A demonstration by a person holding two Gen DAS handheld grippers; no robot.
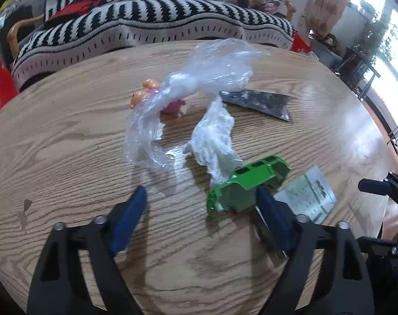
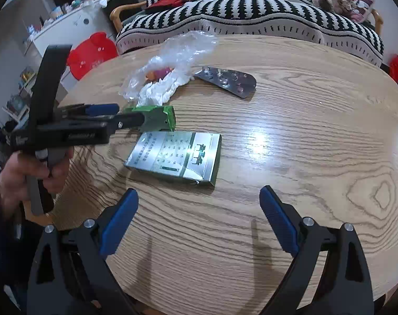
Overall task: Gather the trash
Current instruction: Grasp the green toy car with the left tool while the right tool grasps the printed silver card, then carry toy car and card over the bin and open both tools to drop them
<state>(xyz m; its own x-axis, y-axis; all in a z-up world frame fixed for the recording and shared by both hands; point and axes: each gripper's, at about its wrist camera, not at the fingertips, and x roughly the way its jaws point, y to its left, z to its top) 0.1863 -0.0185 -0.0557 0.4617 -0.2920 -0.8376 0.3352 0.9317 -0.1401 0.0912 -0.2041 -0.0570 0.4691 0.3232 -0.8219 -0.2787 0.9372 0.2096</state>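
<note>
Left claw point(image 1: 201, 204) is hovering spread by the green toy car shell point(image 1: 247, 186), right claw point(image 2: 199, 210) is gaping empty just short of the flattened silver carton point(image 2: 176, 155) beside it, risking sweeping up the toy as trash.

— Where is the light coming from?
— From the bright, blown-out windows point(image 1: 382, 60) at the right of the left wrist view; they put a white glare on the table point(image 2: 264, 141).
— Shadows?
— Soft ones, falling toward the camera.
— Sharpness?
— Mostly clear in the centre; the fisheye bends the edges, and the corners go black.
</note>
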